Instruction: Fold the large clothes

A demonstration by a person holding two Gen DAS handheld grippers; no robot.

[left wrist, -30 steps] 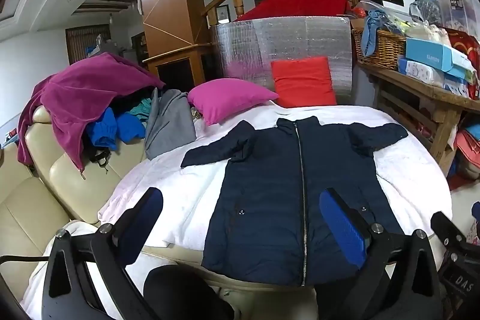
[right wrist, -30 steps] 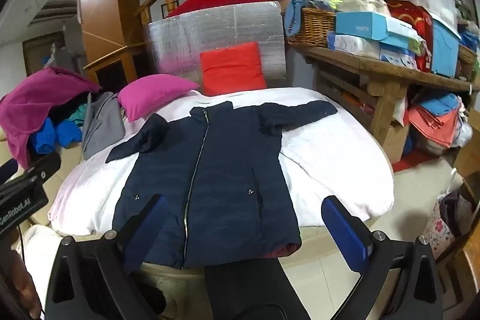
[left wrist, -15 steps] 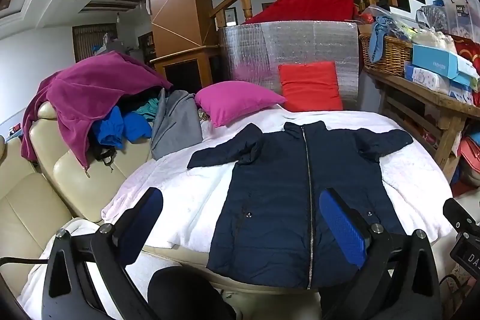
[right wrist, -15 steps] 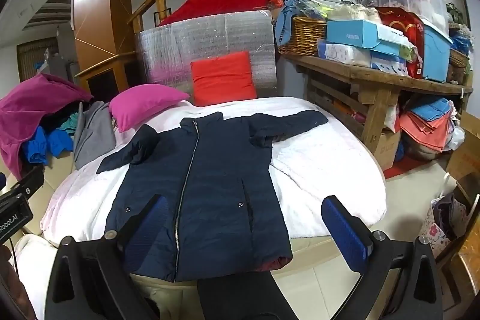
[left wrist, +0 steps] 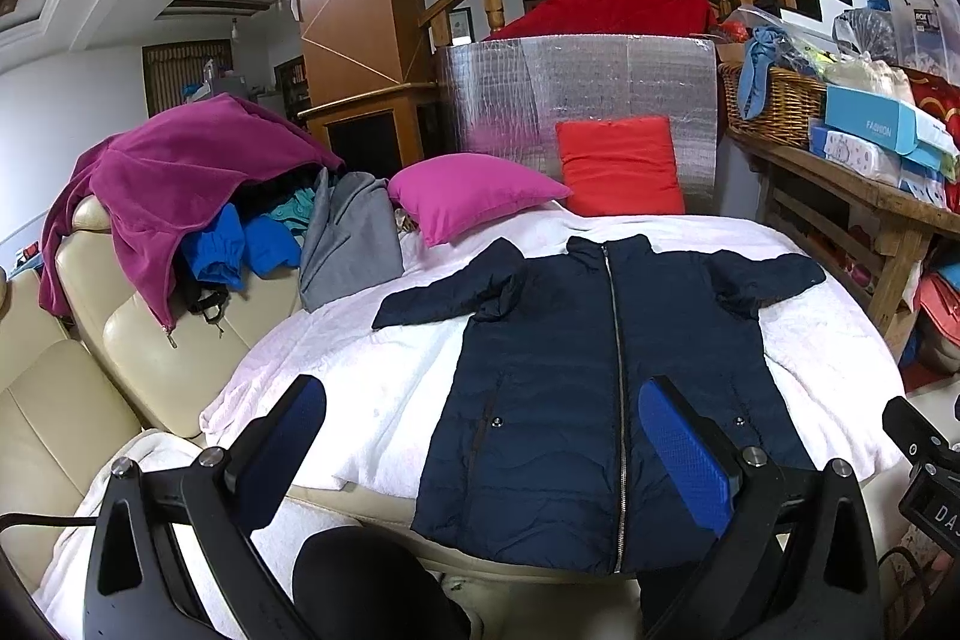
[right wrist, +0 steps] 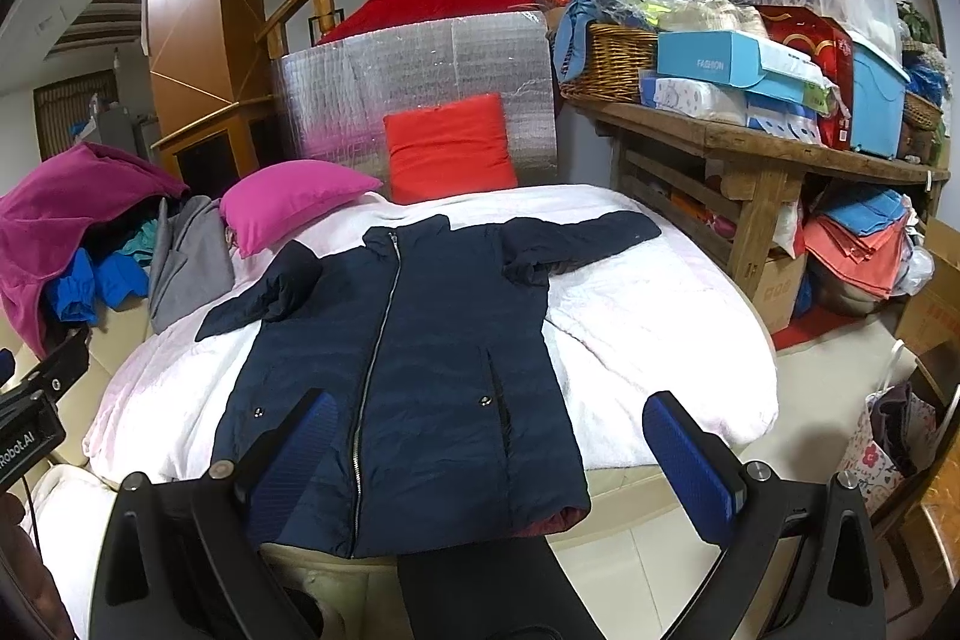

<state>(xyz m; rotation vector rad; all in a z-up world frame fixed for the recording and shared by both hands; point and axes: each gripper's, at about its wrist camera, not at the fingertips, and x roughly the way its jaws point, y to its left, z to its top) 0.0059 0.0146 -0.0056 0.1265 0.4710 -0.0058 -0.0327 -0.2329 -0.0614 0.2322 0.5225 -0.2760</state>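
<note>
Right wrist view alone shows the jacket's (right wrist: pixel 414 358) red lining.

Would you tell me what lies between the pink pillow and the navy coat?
Only bare white blanket separates the pink pillow from the navy coat, seen in both views.

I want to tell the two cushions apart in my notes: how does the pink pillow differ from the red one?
The pink pillow lies flat on the white cover; the red pillow stands propped against the silver panel. The pink pillow sits left of the red pillow, nearer the clothes pile. Both lie beyond the navy jacket's collar.
</note>
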